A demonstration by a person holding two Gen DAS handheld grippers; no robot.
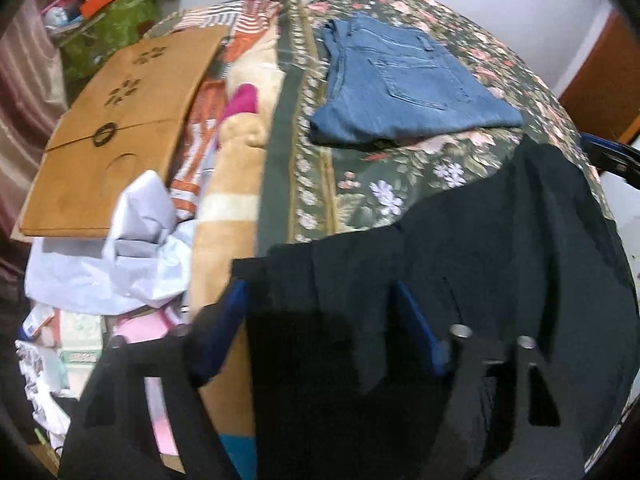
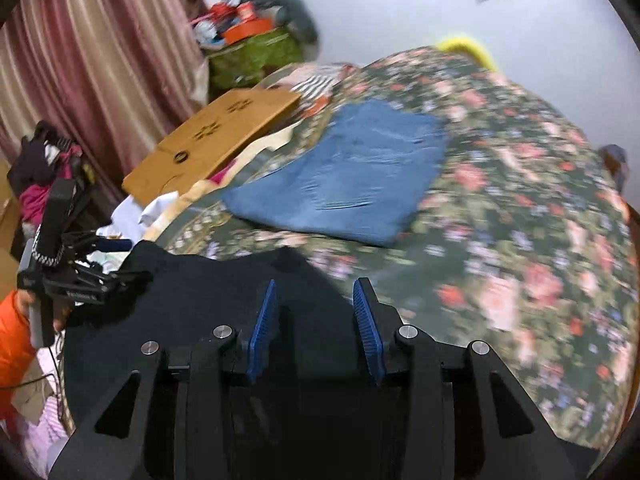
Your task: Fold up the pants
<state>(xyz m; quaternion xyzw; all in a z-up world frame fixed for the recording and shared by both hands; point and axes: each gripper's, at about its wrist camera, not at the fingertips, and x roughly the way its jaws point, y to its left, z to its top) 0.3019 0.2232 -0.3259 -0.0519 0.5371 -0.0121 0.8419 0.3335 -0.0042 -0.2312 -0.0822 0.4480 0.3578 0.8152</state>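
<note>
Fingers (image 1: 236, 312) of the left gripper (image 1: 320, 320) stand wide apart at the bottom of the left wrist view, with the black pants (image 1: 480, 260) draped between them; whether they pinch the cloth is hidden. Folded jeans (image 1: 400, 88) lie at upper centre on the flowered bed (image 1: 360, 192). In the right wrist view, the right gripper (image 2: 316, 328) has blue fingers (image 2: 262, 332) parted over the black pants (image 2: 208, 300), gripping nothing visible. Motion blur smears the bedspread.

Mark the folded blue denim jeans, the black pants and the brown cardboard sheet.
Folded blue denim jeans (image 1: 400, 92): left wrist view, back pocket area.
Black pants (image 1: 500, 248): left wrist view, mid-fabric.
Brown cardboard sheet (image 2: 216, 144): right wrist view, centre of top face.
</note>
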